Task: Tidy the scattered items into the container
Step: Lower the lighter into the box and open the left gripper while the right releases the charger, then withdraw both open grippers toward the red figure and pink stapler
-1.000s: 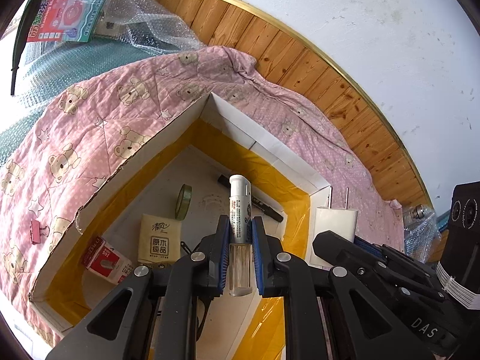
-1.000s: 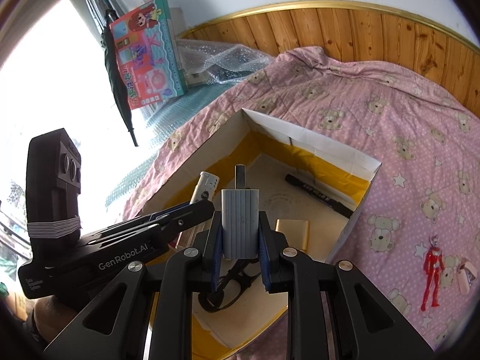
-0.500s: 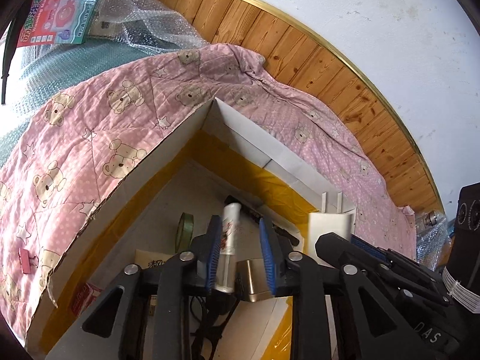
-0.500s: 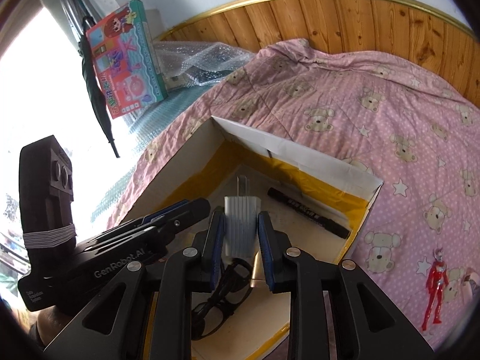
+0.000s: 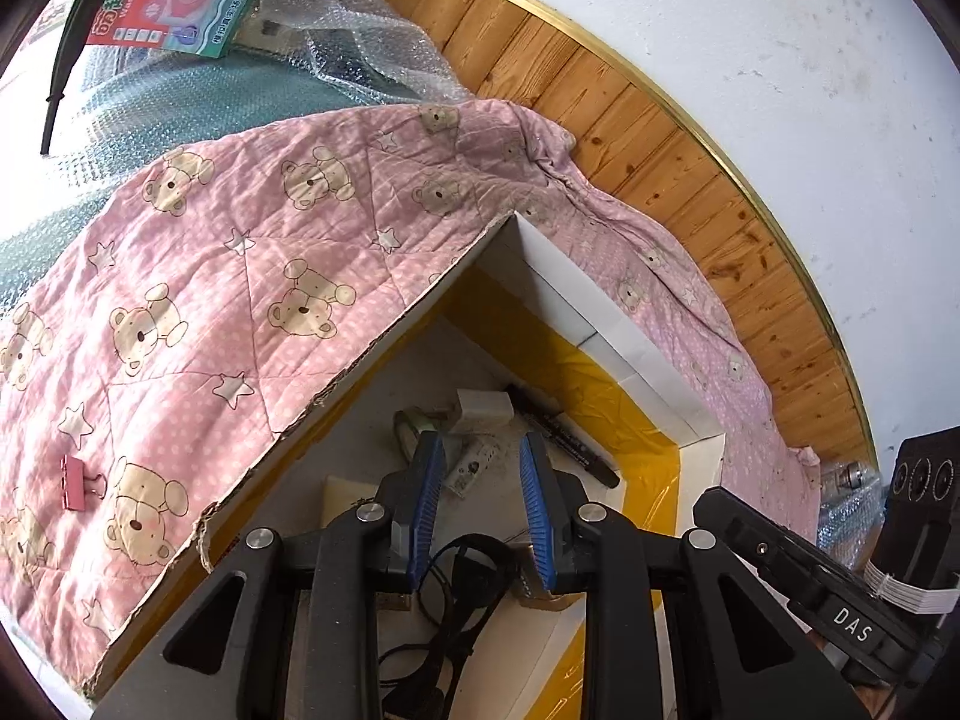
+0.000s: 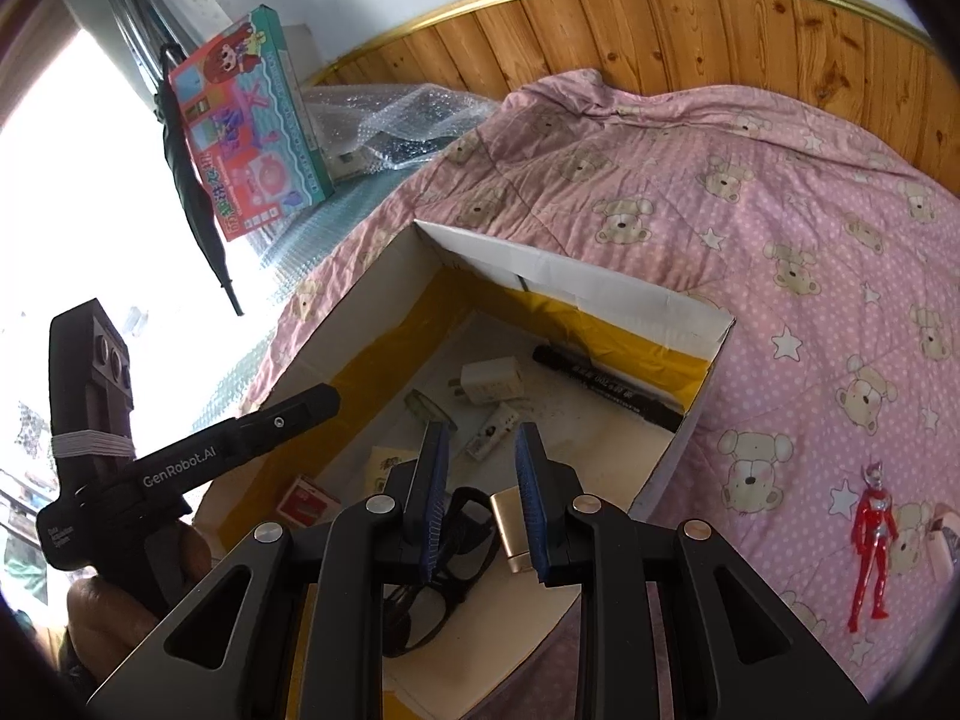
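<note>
Just dropped both: the spray bottle (image 5: 474, 468) left my left tool (image 5: 480, 507) and the charger (image 6: 489, 382) left my right tool (image 6: 480, 495). Both now lie in the box (image 6: 576, 273). Both tools hang wide open, empty, touching nothing. The red figure (image 6: 873, 546) is still out on the bed.

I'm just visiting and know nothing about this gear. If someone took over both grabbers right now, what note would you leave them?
Left gripper: open, empty, over the box.
Right gripper: open, empty, also over the box.
In the box: white charger, small spray bottle, black marker, glasses.
Left on the quilt: red toy figure and pink binder clip.
</note>
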`<state>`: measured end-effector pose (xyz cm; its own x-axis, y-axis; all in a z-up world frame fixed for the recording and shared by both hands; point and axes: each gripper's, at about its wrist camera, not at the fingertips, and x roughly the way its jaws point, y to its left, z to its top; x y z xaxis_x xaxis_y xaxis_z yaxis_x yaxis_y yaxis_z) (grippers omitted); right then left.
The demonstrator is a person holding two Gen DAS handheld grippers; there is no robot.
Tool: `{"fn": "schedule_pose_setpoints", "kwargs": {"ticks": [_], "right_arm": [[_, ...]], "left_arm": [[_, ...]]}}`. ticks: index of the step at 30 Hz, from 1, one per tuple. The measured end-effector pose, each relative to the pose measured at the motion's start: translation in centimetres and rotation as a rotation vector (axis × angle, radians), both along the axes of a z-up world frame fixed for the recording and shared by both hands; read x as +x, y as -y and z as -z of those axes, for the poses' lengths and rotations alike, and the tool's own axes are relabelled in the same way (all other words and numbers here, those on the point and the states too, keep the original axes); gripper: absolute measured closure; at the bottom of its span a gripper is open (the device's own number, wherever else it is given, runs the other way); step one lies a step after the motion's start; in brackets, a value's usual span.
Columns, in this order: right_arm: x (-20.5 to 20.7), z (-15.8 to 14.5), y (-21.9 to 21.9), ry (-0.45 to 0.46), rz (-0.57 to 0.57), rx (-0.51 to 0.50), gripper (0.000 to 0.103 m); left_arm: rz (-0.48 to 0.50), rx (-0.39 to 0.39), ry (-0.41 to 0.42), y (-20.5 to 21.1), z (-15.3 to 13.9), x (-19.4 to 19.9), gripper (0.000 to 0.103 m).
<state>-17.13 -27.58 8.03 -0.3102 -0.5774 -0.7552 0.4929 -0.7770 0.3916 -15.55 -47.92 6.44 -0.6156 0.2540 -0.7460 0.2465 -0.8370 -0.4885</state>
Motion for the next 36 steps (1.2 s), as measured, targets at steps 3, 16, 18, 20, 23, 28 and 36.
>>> {"fn": "schedule_pose_setpoints", "kwargs": {"ticks": [3,16,18,20,23,28,36], "right_arm": [[0.9,-0.6,0.1,-0.01,-0.011,-0.006,0.077],[4.9,-2.8,-1.4,-0.046,-0.014,-0.026,0.077],[5.5,-3.0,-1.7,-0.049,-0.011,-0.031,0.077],[6.0,-3.2,-2.1,-0.051,-0.007,-0.036,0.077],[6.9,-3.5,-2.7,-0.055,-0.003,-0.044,0.077],[7.9,-4.0,-3.8,-0.06,0.007,-0.06,0.077],[9.4,-4.4,-5.7,-0.065,0.02,-0.087,0.077]], "left_arm": [[0.015,0.002,-0.009,-0.5,-0.6,0.7,0.075],[0.095,-0.068,-0.036,-4.8,-3.2,3.6,0.075],[0.103,-0.078,-0.043,-5.2,-3.6,4.1,0.075],[0.107,-0.084,-0.047,-5.5,-3.9,4.6,0.075],[0.115,-0.089,-0.056,-6.0,-4.4,5.3,0.075],[0.128,-0.098,-0.066,-6.9,-5.1,6.4,0.075],[0.147,-0.117,-0.073,-8.7,-5.8,7.8,0.074]]}}
